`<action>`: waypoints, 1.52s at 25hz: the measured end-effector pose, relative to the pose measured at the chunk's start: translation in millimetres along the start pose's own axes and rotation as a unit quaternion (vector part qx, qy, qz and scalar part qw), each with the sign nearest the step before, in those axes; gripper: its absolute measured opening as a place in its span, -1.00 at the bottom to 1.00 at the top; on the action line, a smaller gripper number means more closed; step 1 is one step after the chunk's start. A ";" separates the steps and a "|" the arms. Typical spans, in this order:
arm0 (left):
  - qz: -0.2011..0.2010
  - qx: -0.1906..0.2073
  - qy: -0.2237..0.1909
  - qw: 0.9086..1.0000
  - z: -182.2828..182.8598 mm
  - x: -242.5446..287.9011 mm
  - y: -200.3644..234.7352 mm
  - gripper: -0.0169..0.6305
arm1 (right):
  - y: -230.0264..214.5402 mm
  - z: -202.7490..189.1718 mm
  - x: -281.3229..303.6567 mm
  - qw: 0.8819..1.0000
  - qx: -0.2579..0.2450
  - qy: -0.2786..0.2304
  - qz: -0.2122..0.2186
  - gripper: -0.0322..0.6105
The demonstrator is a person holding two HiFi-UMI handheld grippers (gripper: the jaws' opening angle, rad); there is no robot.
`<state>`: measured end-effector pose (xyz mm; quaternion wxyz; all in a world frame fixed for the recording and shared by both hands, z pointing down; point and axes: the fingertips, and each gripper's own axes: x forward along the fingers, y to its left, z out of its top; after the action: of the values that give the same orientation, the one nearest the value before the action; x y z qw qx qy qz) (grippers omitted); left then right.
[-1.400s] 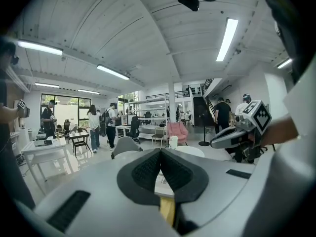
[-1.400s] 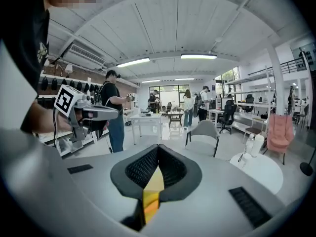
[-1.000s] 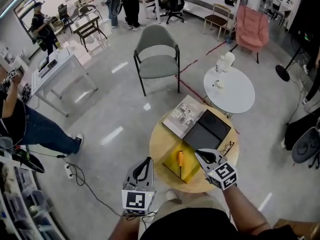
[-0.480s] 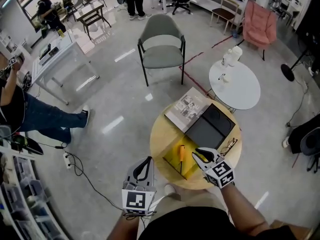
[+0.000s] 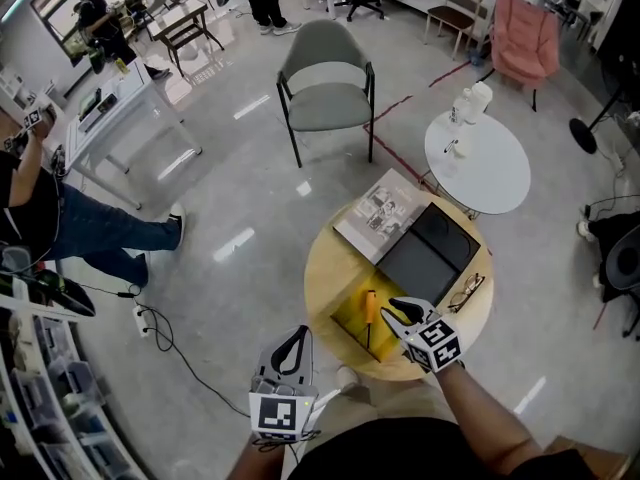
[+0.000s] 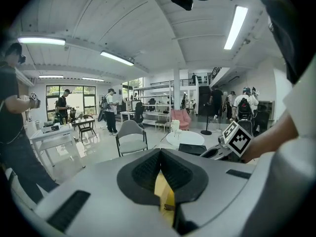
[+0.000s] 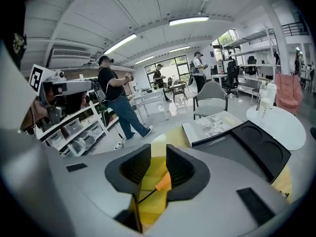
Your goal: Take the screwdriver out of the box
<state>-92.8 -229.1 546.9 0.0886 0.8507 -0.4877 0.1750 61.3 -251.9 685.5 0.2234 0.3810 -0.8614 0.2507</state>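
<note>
On the round wooden table [image 5: 330,268] lies a shallow yellow box [image 5: 352,330], and in it a screwdriver [image 5: 370,308] with an orange handle and a thin dark shaft. My right gripper [image 5: 392,314] hangs at the box's right edge, close beside the handle. In the right gripper view its jaws [image 7: 159,169] are opening, and the orange handle [image 7: 163,182] shows in the gap below them, with the pads not pressing on it. My left gripper [image 5: 296,338] hovers off the table's near left edge, jaws [image 6: 160,157] shut and empty.
Behind the box lie an open magazine [image 5: 380,213] and a black tray [image 5: 430,253]. A pair of glasses [image 5: 465,293] sits at the table's right edge. A white round table [image 5: 478,163] and a grey chair [image 5: 325,88] stand beyond. People stand at the left.
The right gripper has come down closer to the yellow box and its jaws have parted. The left gripper has sunk a little.
</note>
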 end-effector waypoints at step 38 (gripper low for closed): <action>0.024 -0.043 0.059 0.997 -57.0 10.4 17.0 -0.91 | -42.1 -127.3 122.6 0.979 0.067 0.192 -0.031 -0.26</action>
<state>-114.7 -227.8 603.1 0.1496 0.8221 -0.5093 0.2060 43.6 -266.6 865.7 0.3668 0.3666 -0.7713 0.3690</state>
